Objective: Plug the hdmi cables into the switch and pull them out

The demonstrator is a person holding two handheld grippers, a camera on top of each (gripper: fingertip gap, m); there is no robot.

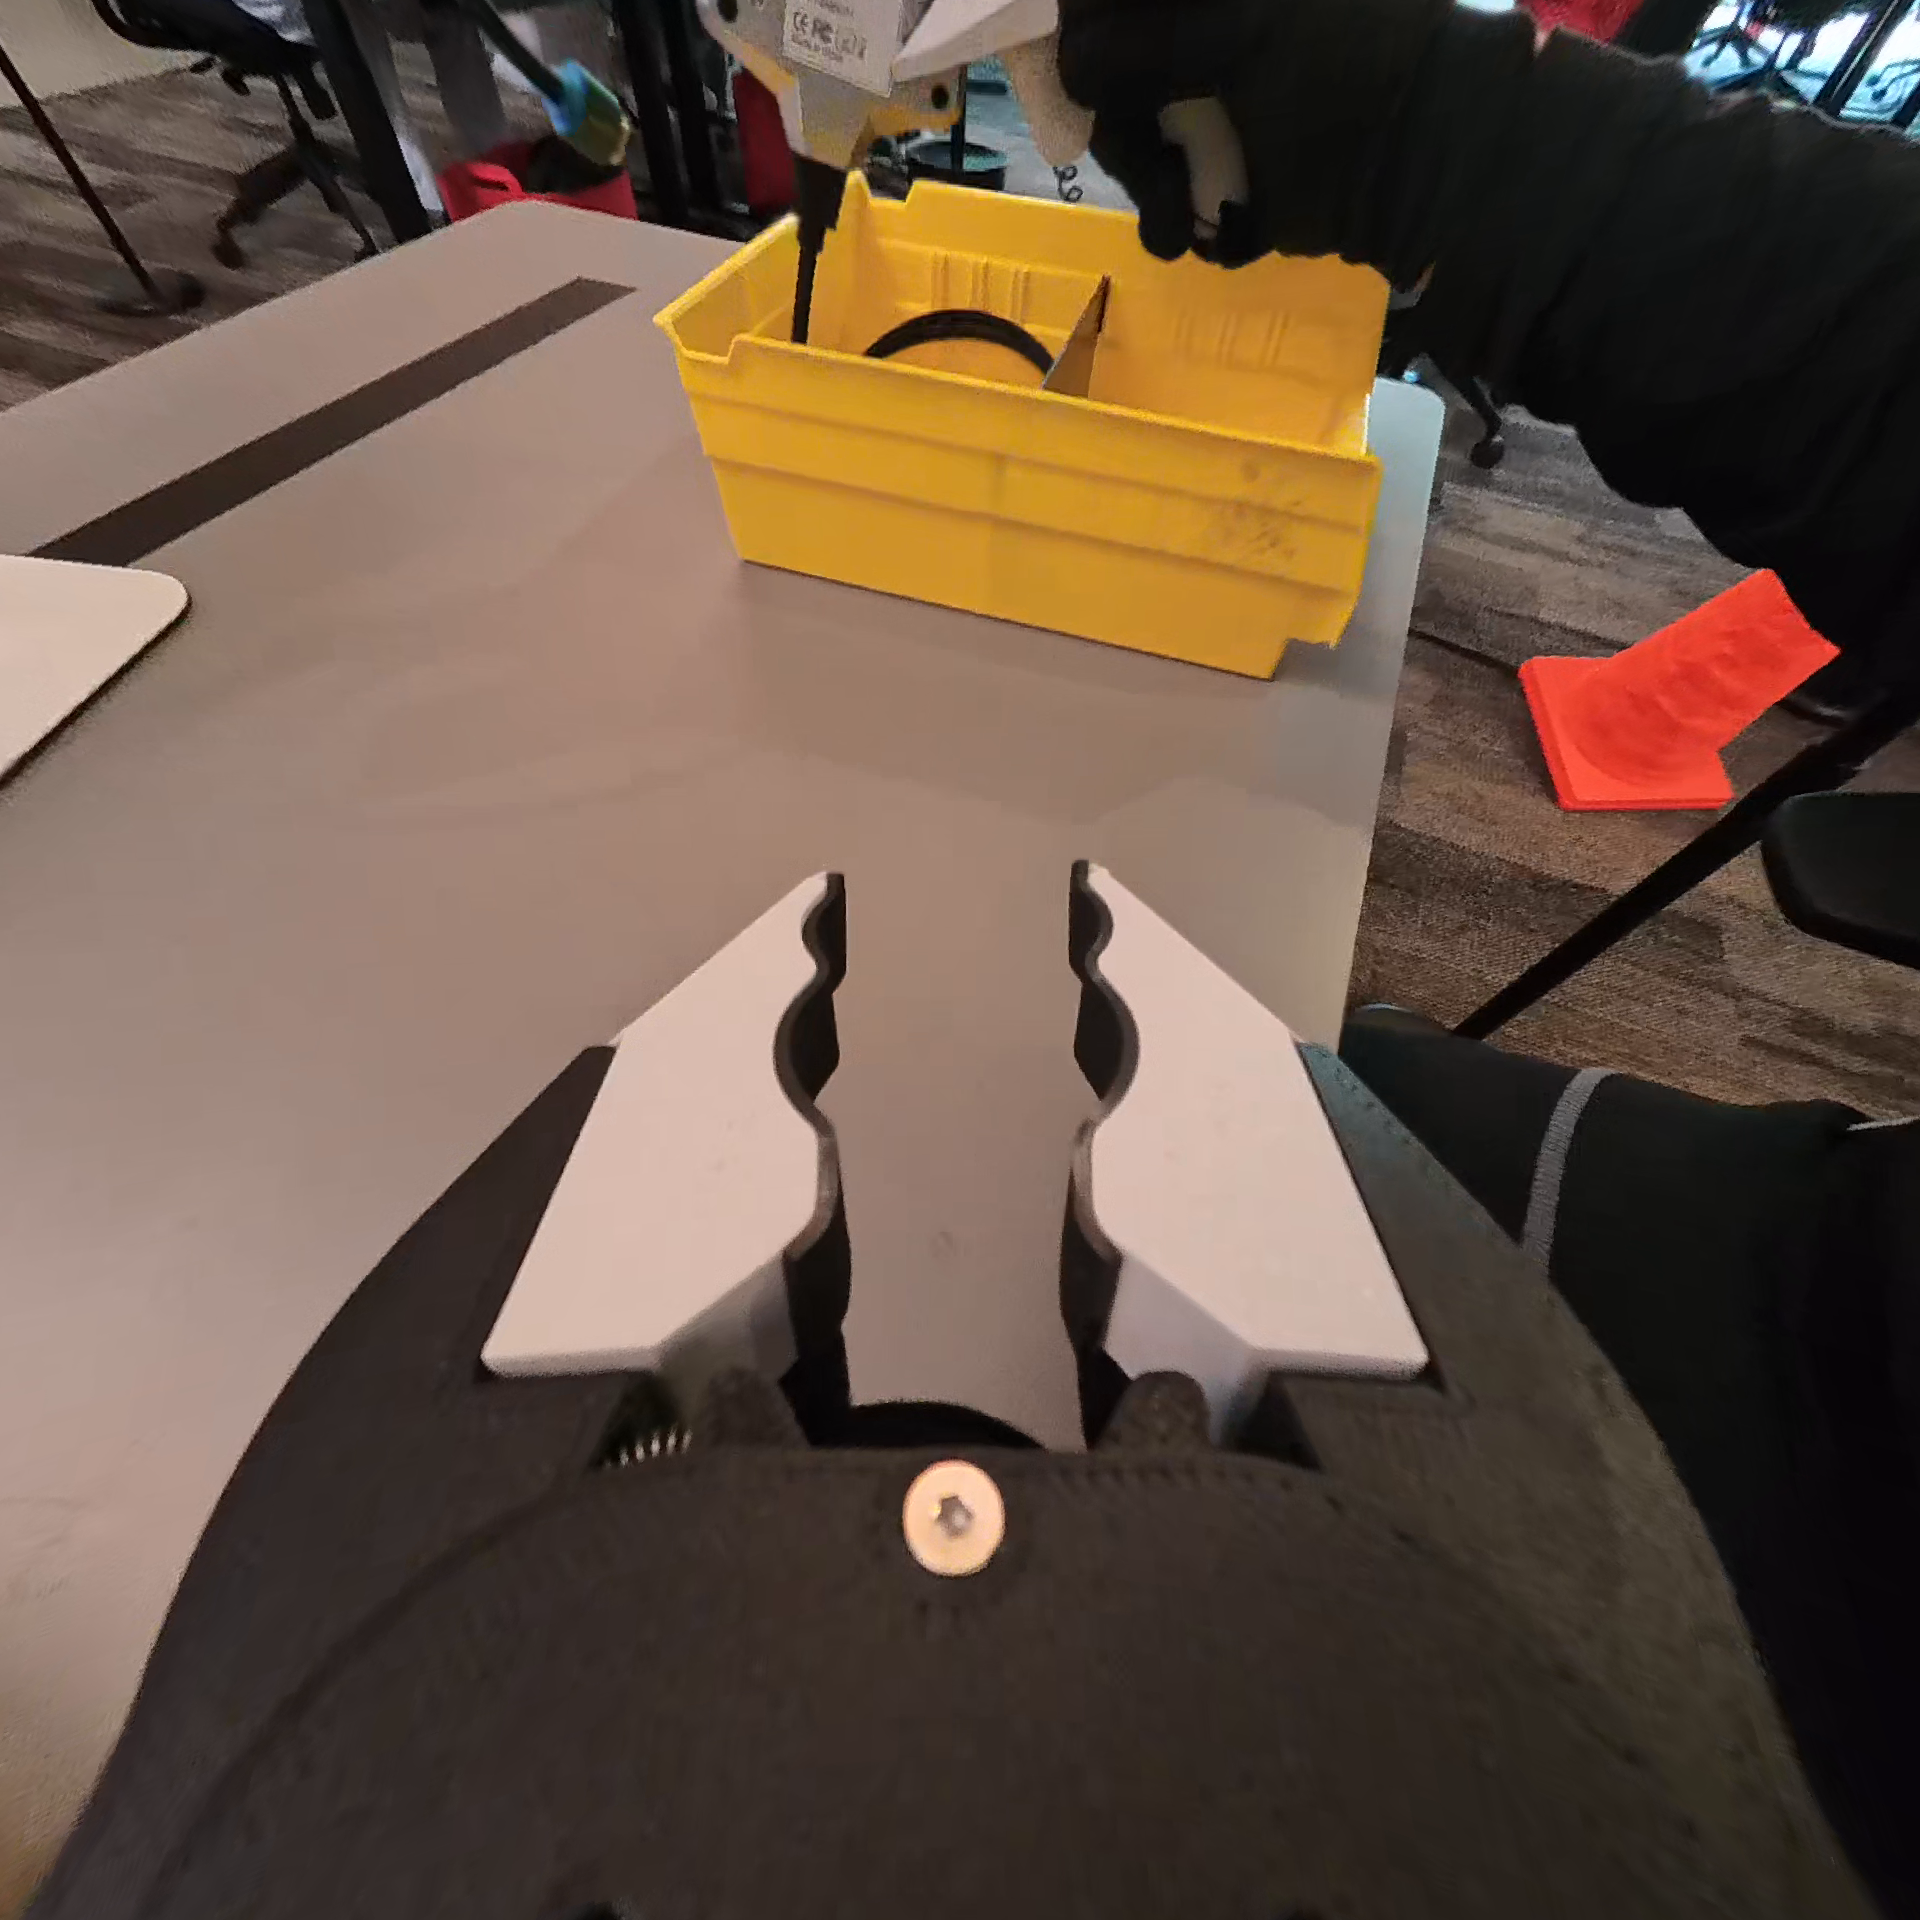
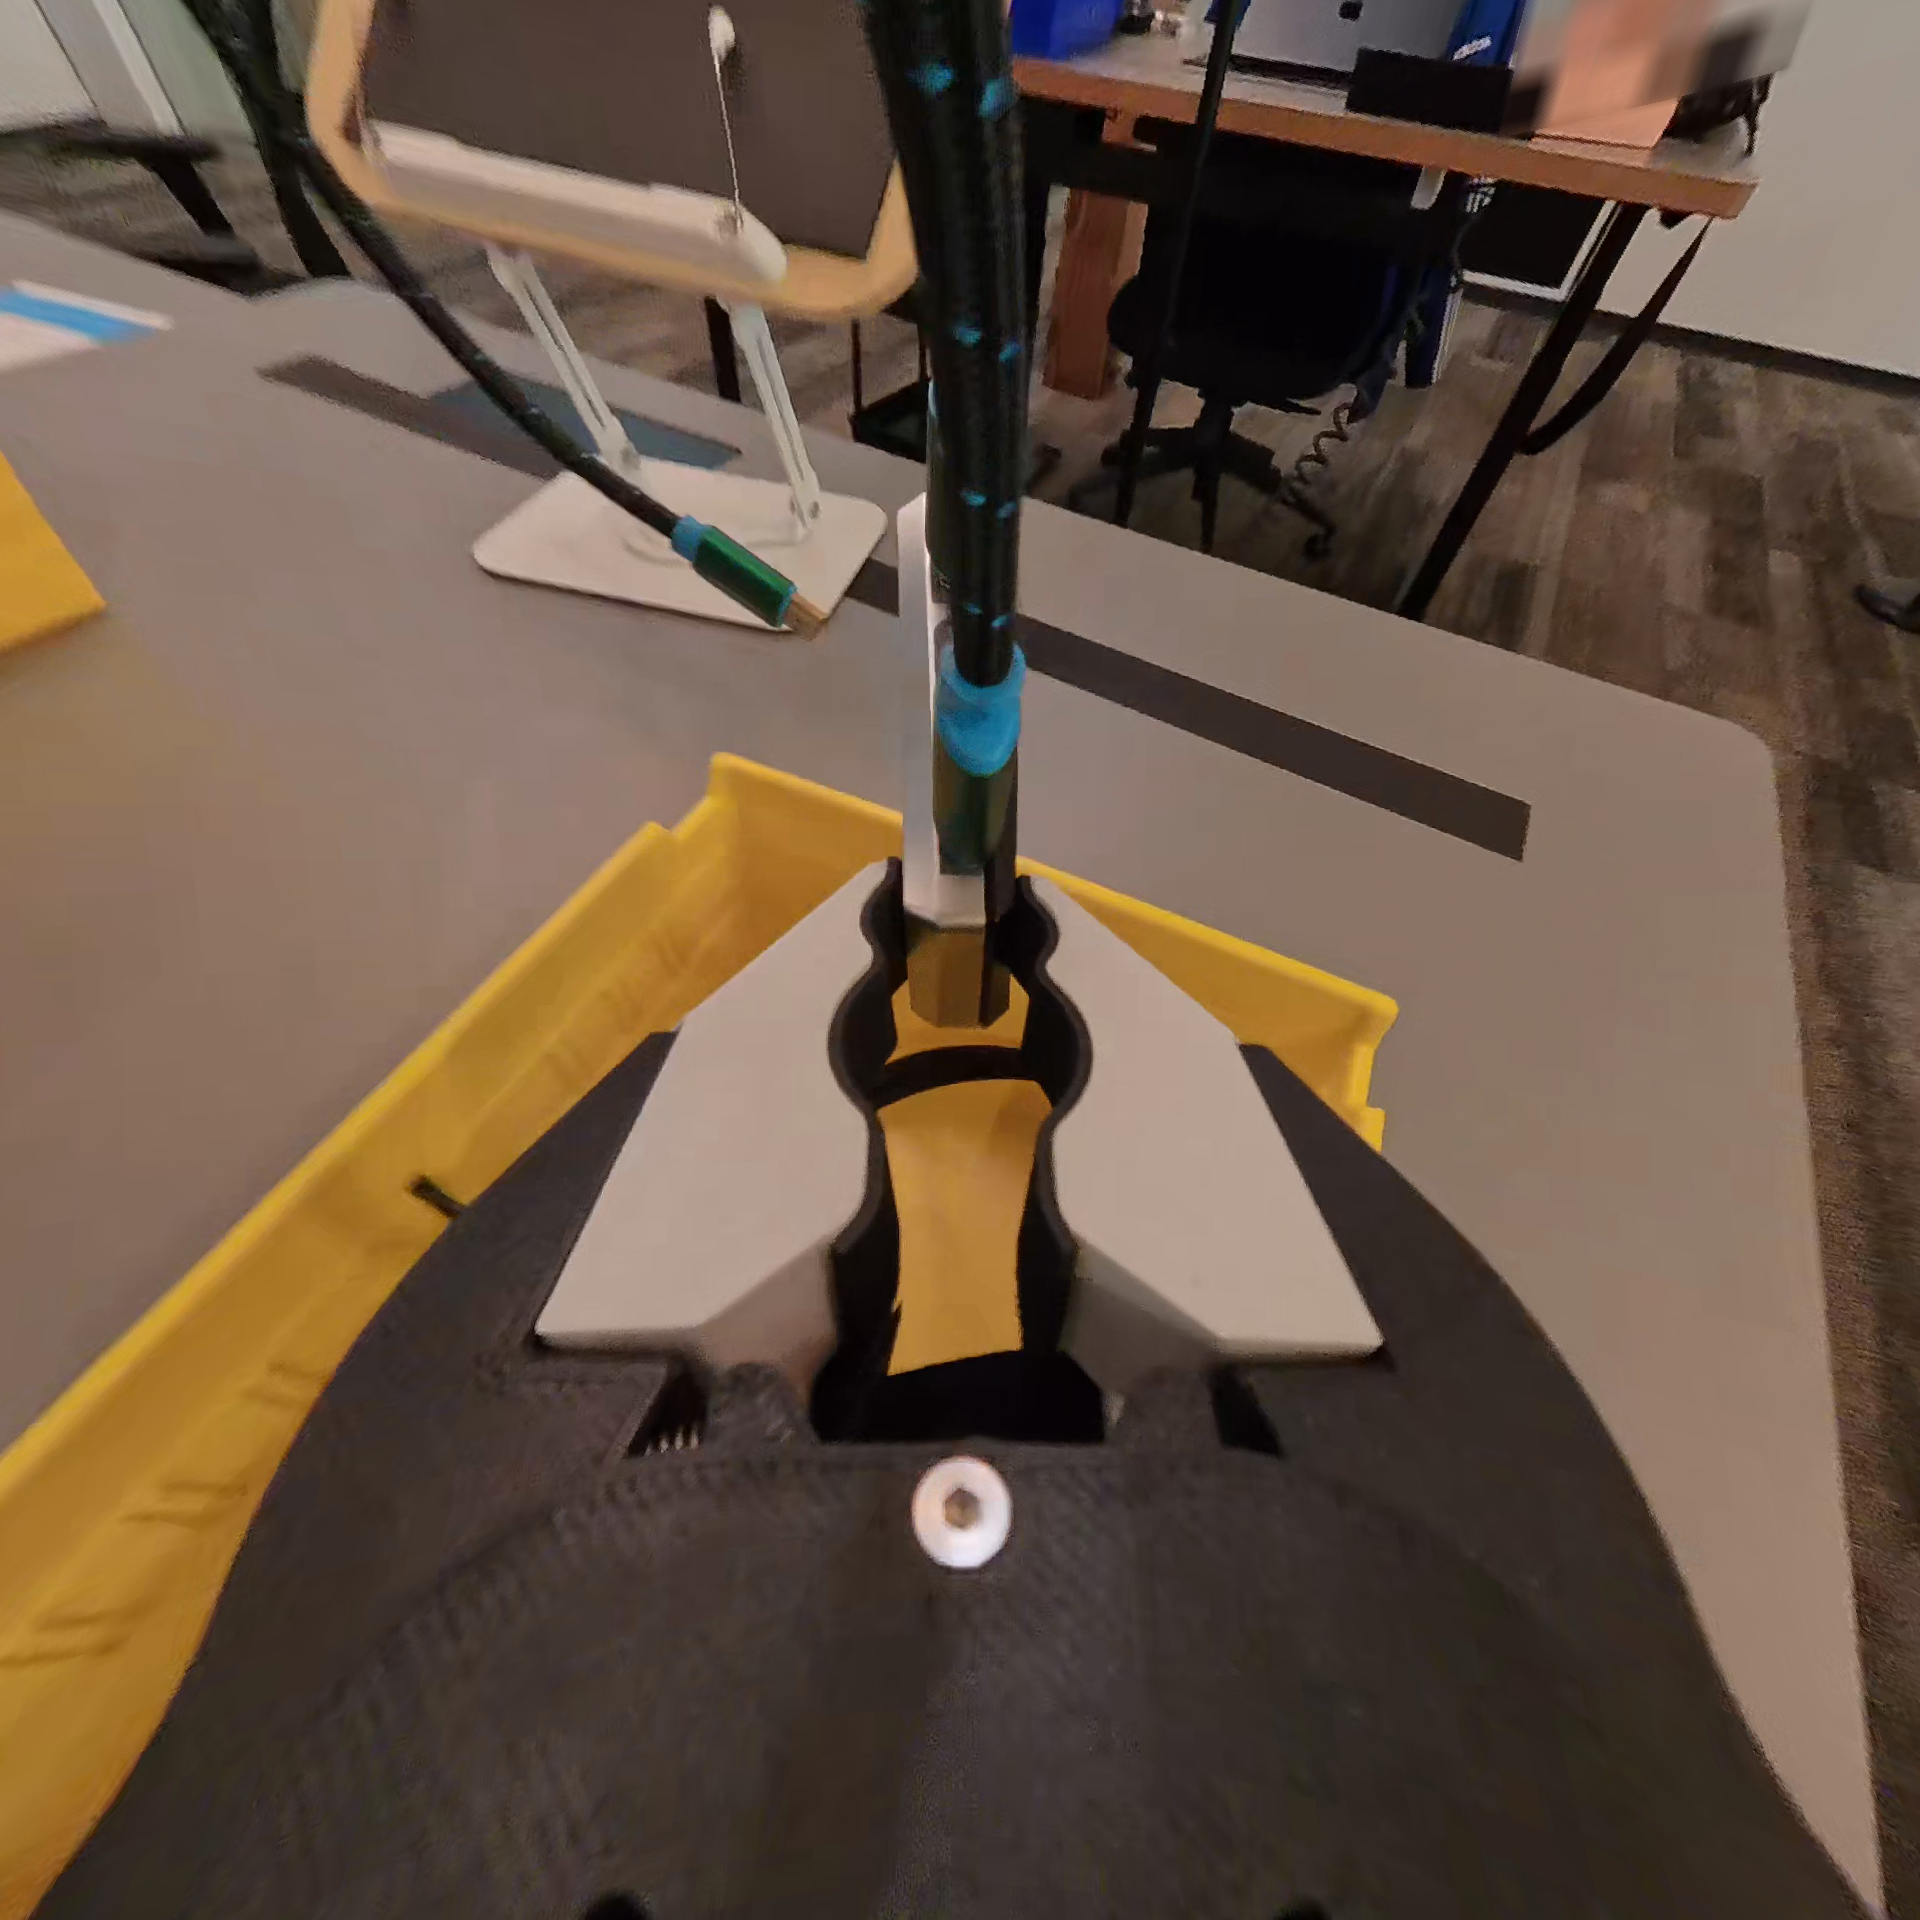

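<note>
My right gripper point(image 2: 956, 894) is shut on the lower end of a silver hdmi switch point(image 2: 920, 727), held edge-on above the yellow bin point(image 2: 582, 997). A black-and-blue braided cable with a green plug point(image 2: 971, 810) lies along the switch; I cannot tell if it is seated. A second green plug point(image 2: 743, 582) hangs free to the left. My left gripper point(image 1: 956, 883) is open and empty over the grey table point(image 1: 520, 779), short of the bin point(image 1: 1039, 499). There the right gripper point(image 1: 935, 52) holds the switch point(image 1: 821, 62), and a black cable point(image 1: 805, 281) drops into the bin.
A coiled black cable point(image 1: 956, 332) and a cardboard divider point(image 1: 1081, 343) sit in the bin. A white stand base point(image 2: 675, 551) stands on the table, its corner at far left point(image 1: 62, 634). An orange cone point(image 1: 1662, 707) lies on the floor right. A gloved hand point(image 1: 1247, 125) is above the bin. Tip to tip, the grippers are about 35 cm apart.
</note>
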